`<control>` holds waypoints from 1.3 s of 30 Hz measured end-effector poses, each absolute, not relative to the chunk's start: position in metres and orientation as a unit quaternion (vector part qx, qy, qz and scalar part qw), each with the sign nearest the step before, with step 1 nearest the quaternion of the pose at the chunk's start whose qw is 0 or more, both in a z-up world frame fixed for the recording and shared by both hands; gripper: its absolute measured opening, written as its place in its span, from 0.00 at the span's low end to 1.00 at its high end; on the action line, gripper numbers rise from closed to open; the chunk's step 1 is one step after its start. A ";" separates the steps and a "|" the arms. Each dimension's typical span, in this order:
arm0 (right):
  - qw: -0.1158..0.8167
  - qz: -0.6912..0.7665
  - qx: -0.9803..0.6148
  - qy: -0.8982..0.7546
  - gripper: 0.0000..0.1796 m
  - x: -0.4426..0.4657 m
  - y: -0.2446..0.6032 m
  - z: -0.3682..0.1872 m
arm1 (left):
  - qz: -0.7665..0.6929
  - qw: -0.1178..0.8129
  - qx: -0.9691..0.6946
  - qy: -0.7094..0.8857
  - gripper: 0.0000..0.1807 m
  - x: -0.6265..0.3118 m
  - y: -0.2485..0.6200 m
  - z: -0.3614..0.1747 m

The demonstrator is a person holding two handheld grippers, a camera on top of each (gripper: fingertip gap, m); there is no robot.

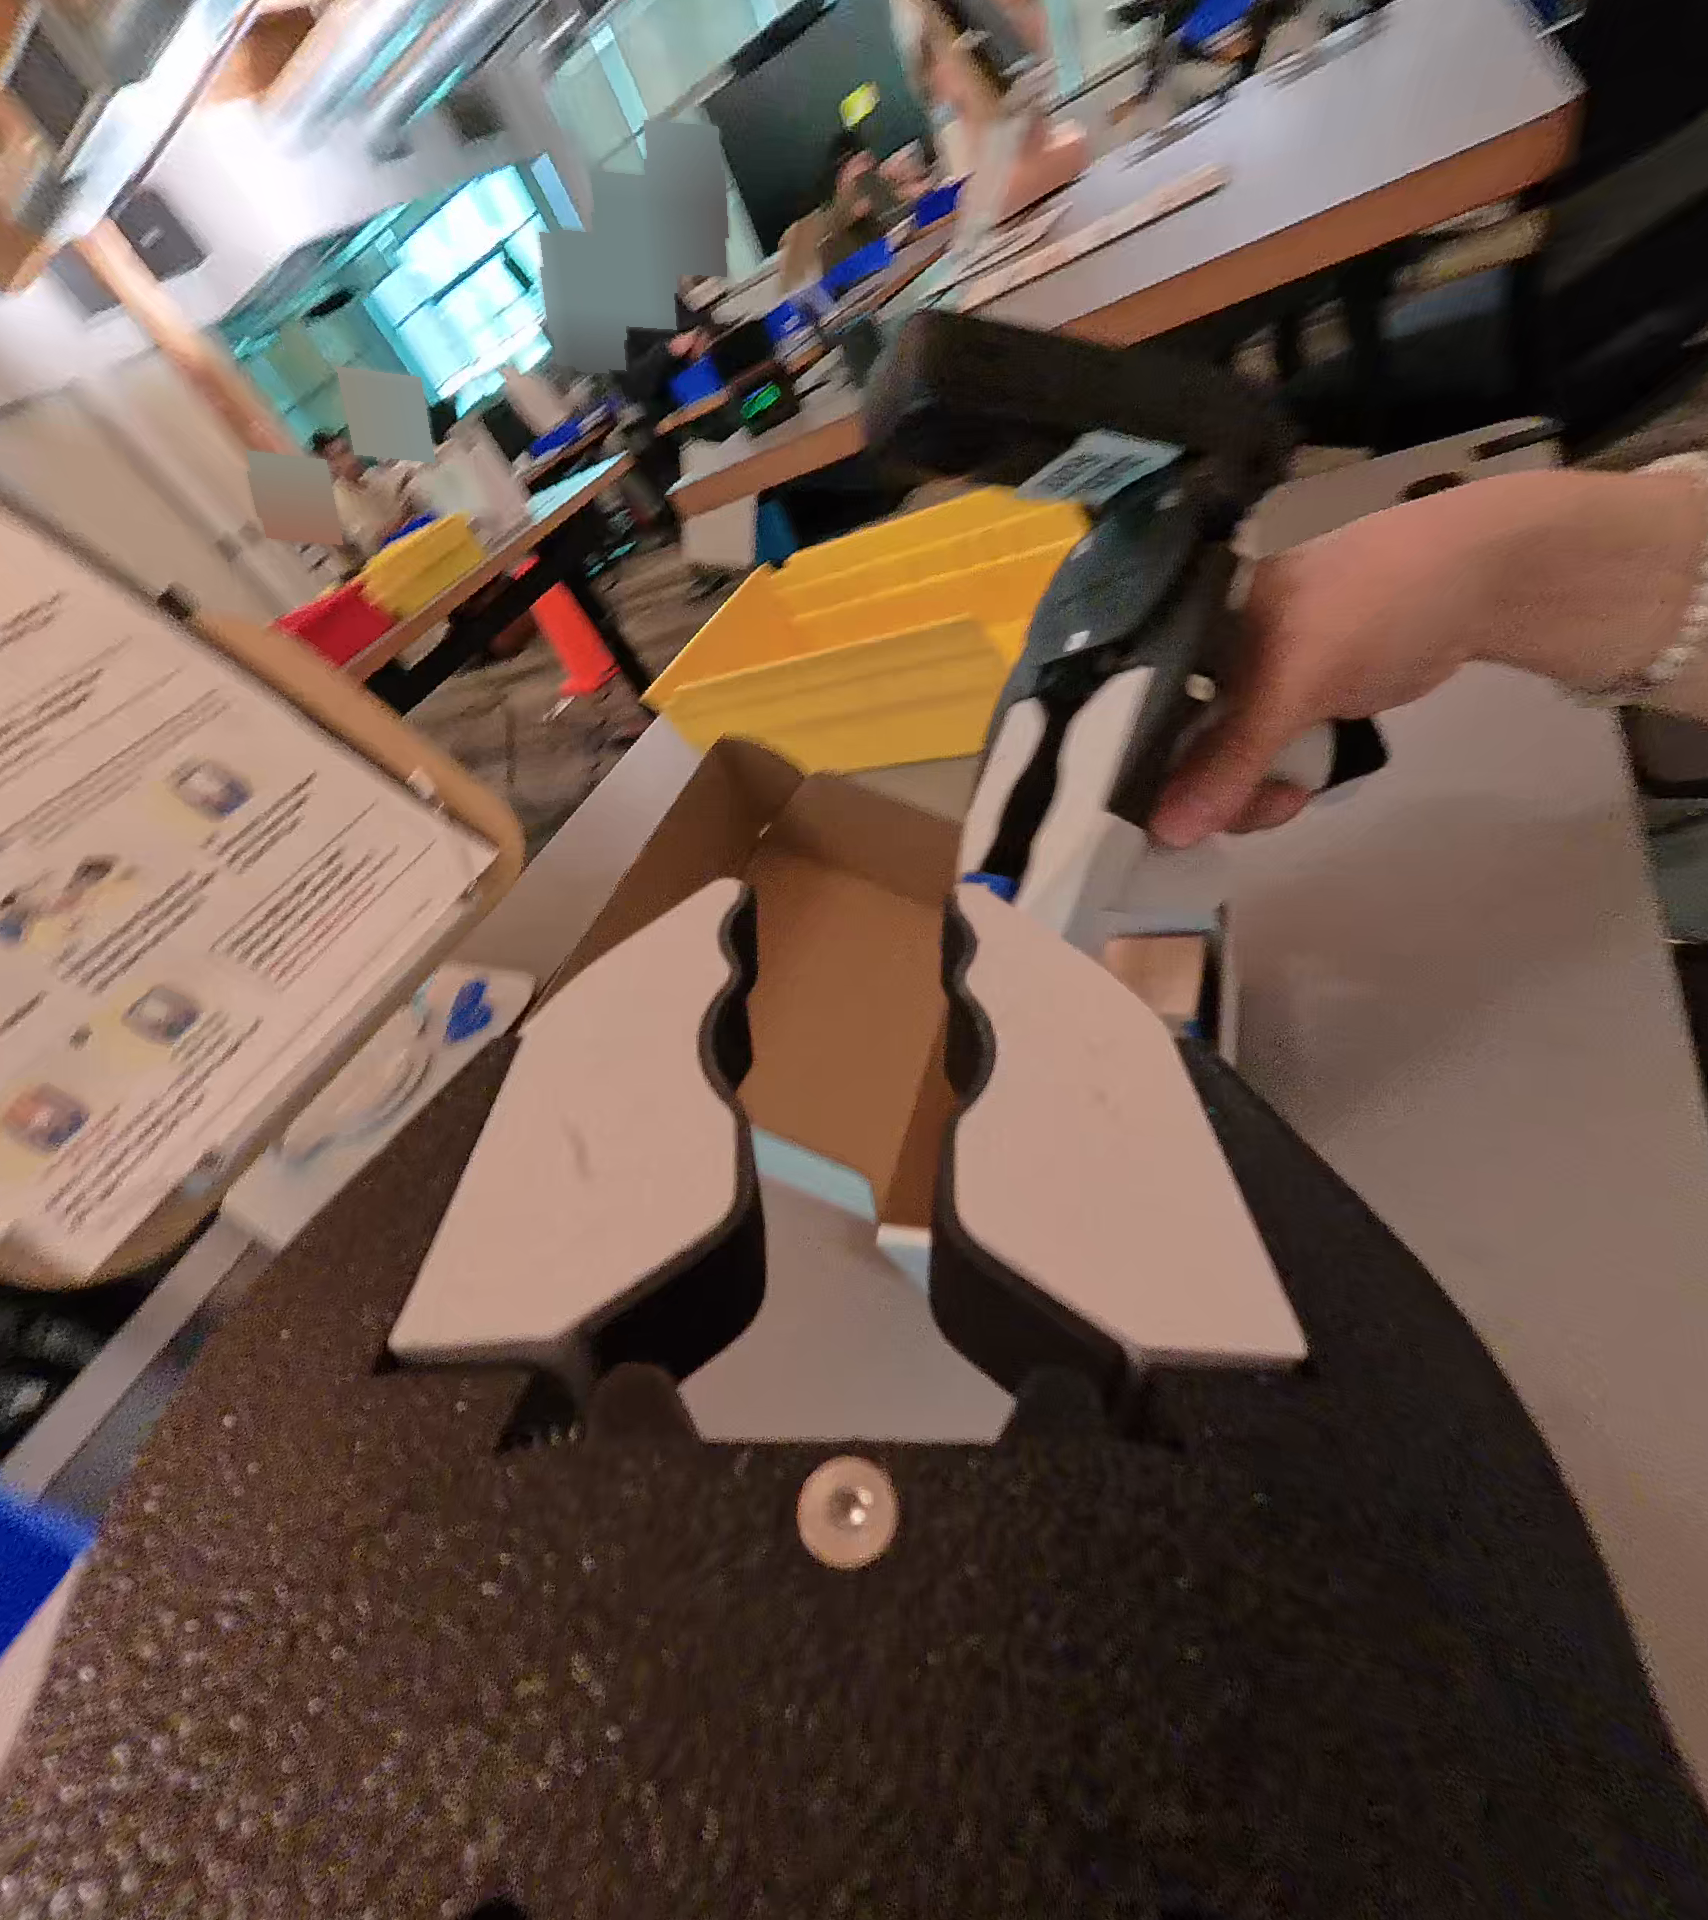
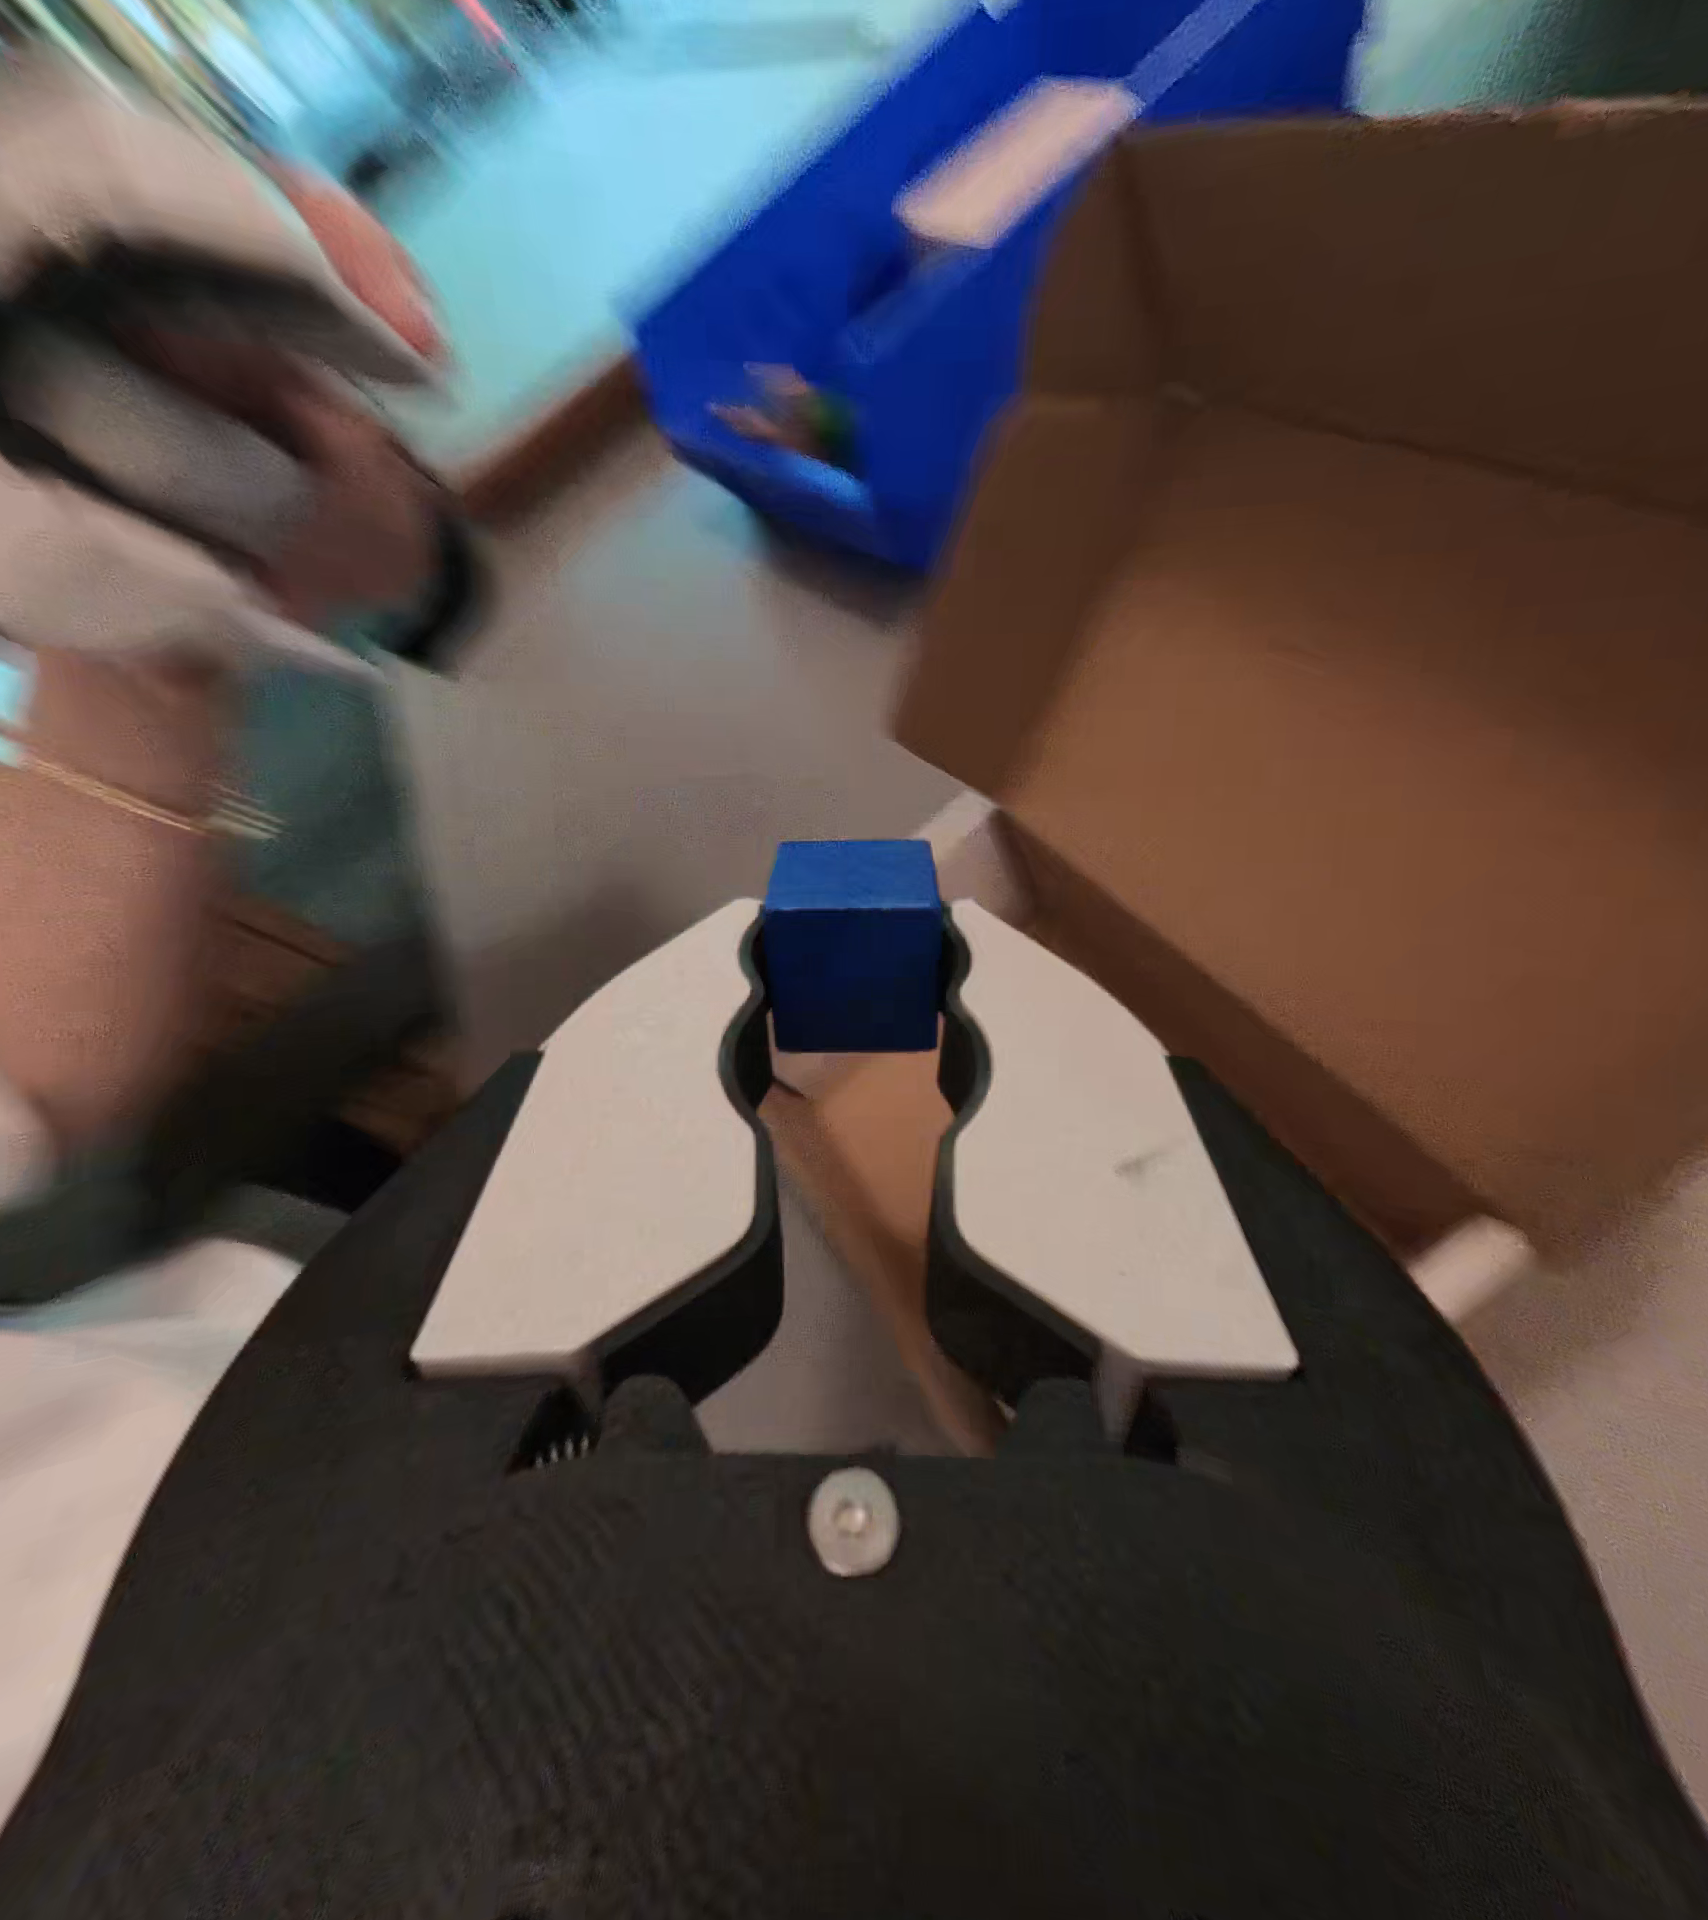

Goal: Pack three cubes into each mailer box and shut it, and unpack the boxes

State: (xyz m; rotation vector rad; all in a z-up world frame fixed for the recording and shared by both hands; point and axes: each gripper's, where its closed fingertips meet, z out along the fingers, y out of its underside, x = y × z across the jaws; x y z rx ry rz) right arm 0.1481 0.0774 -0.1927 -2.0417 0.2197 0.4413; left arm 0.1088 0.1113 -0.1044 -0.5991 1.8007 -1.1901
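The right tongs (image 2: 852,961) clamp a blue cube (image 2: 850,948), the open mailer box (image 2: 1401,727) lying ahead-right, while the left tongs (image 1: 845,997) gape empty.

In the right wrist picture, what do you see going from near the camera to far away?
right gripper → blue cube pinched at its tips → grey table → blue bin at the back.

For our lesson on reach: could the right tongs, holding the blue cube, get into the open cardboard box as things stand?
Probably yes. The right tongs grip the blue cube just beside the cardboard box, whose lid stands open, and nothing visible blocks the way in.
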 end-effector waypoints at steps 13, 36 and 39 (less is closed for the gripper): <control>0.355 -0.046 -0.932 -0.053 0.16 0.152 0.074 -0.256 | -0.466 0.448 -0.529 0.550 0.12 0.101 0.224 -0.118; 0.402 -0.016 -0.913 -0.067 0.32 0.146 0.067 -0.229 | -0.095 0.101 -0.765 0.628 0.21 0.140 0.382 -0.280; 0.398 -0.017 -0.914 -0.068 0.33 0.147 0.066 -0.231 | -0.077 0.089 -0.770 0.627 0.22 0.143 0.384 -0.293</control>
